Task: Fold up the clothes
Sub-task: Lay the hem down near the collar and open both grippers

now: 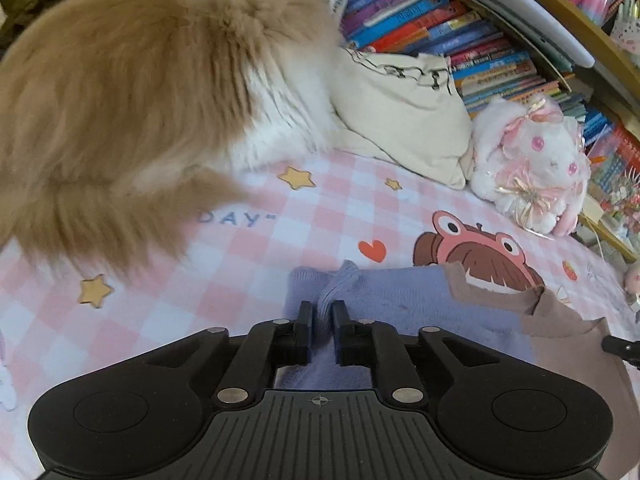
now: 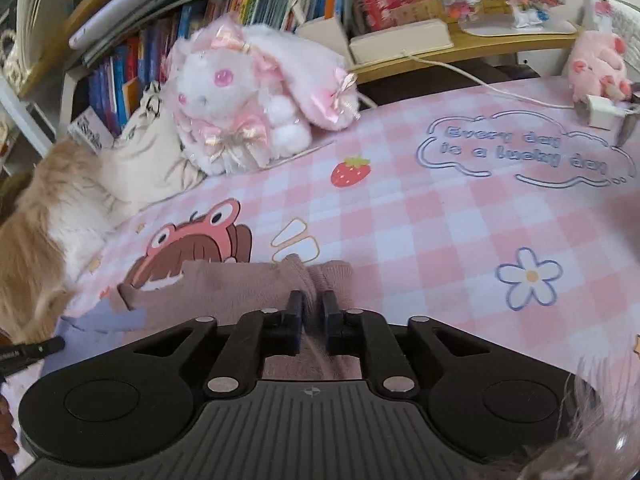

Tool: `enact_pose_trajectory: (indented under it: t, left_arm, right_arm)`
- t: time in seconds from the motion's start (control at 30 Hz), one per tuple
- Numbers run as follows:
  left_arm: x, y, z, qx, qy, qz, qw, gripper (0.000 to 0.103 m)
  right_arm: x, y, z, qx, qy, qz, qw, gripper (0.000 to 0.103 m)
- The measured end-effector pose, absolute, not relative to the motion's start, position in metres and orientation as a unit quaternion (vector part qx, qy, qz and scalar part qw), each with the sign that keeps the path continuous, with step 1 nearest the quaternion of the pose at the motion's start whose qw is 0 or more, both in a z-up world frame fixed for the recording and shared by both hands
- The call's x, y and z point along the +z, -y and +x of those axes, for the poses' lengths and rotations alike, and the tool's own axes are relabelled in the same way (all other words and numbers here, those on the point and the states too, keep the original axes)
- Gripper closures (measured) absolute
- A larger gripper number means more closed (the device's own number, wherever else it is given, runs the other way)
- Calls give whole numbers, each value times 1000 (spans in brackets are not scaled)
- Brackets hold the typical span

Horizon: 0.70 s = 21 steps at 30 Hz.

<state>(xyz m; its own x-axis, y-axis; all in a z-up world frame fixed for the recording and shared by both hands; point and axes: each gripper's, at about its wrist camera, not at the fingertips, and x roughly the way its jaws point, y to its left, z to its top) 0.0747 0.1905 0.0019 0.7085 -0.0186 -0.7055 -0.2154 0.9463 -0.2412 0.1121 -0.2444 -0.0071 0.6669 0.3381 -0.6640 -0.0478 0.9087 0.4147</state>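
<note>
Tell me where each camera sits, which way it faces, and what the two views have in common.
Left wrist: on the left gripper, angled down over the bed; its jaws pinch the sweater's blue part, a fluffy cat ahead left; the other gripper's tip shows at the right edge.
Right wrist: on the right gripper, angled down likewise; its jaws pinch the sweater's pink part.
Shared: sweater, checked sheet, plush rabbit, cat, bookshelf.

Our left gripper (image 1: 322,312), lower centre of frame: jaws pinched on fabric. Our right gripper (image 2: 311,304), lower centre: likewise.
</note>
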Motion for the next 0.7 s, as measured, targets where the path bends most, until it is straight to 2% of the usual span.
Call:
enact_pose_trajectory:
  t: [0.03,0.17,0.23,0.27,0.33,0.37,0.4,0.47,0.7]
  left_arm:
    - [4,-192,68,63,-372,-156,913,70]
    - [2,-200,53,55,-371,-191,907,64]
    - [-6,-206,51,46,-378,-232,895,57]
    - [-10,-209,51,45,-381,-255,888,56]
    - [-16,-213,50,49,-377,-288,879,58]
    - [-17,-214,50,50,-375,-296,877,62]
    - [-18,-215,50,51,-374,-302,876,62]
    - [-19,-214,52,49,-385,-298,872,81]
    - [-17,-223,49,65,-387,-283,875,81]
  right_arm:
    - [-6,248,109,107,-392,190,894,90]
    - [-7,262,100,120,-404,226,878,84]
    - [-12,265,100,131,-419,241,865,64]
    - [-14,265,100,131,-425,243,862,63]
    - [-19,264,100,125,-433,248,857,64]
    - [-22,264,99,123,-432,255,856,67]
    - [-24,263,98,120,-432,264,854,76]
    - [-27,262,95,116,-434,286,846,81]
    - [-28,251,77,129,-449,308,829,84]
